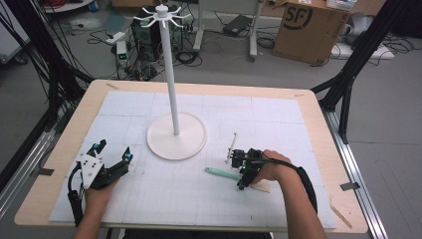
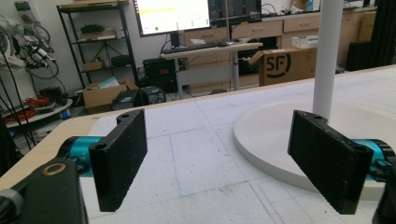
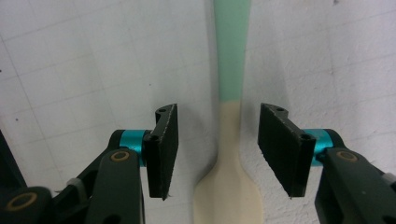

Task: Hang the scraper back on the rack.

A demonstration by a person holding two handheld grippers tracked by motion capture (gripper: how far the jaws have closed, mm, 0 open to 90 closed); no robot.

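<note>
A spatula [image 1: 221, 174] with a mint-green handle and a cream blade lies flat on the white mat, right of centre. My right gripper [image 1: 243, 179] points down over it, open. In the right gripper view the spatula's cream neck [image 3: 229, 140] runs between the two spread jaws of that gripper [image 3: 217, 144] without touching either, and the green handle [image 3: 231, 56] leads away from me. My left gripper [image 1: 115, 150] rests open near the front left, holding nothing. Its open jaws [image 2: 217, 154] face a white hook stand [image 1: 172, 89].
The stand's round base [image 1: 164, 142] sits mid-table, with its pole [image 2: 327, 56] rising to a ring of hooks. A thin pale stick [image 1: 232, 146] shows just beyond the right gripper. Past the table's far edge are cables, a computer tower and a cardboard box [image 1: 308, 27].
</note>
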